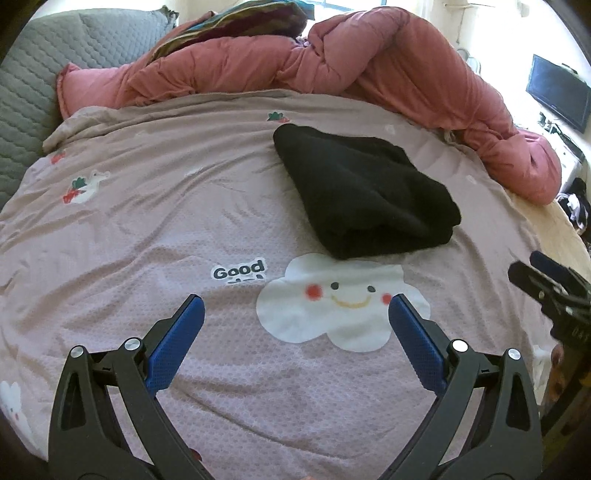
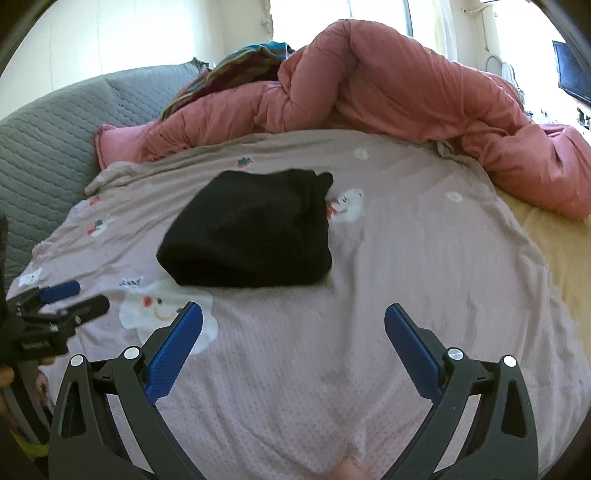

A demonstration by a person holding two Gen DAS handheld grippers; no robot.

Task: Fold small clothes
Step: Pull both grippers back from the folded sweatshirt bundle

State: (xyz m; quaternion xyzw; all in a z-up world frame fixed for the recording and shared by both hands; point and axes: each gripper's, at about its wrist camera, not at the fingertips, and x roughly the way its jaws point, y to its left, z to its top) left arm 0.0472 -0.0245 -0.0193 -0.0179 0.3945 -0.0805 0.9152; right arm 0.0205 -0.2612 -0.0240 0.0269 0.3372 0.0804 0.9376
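A black garment (image 1: 365,192) lies folded into a compact bundle on the mauve bedspread (image 1: 147,229); it also shows in the right wrist view (image 2: 251,229). My left gripper (image 1: 295,306) is open and empty, held above the bedspread short of the garment, over a smiling cloud print (image 1: 343,299). My right gripper (image 2: 293,317) is open and empty, also short of the garment and to its right. Each gripper shows at the edge of the other's view: the right one (image 1: 546,277) and the left one (image 2: 70,299).
A bunched pink duvet (image 1: 369,62) runs along the far and right side of the bed. A grey quilted headboard (image 1: 40,74) stands at the left. A striped cloth (image 1: 236,22) lies on the duvet. A dark screen (image 1: 557,92) hangs at the right. A yellow sheet (image 2: 554,251) shows at the bed's right.
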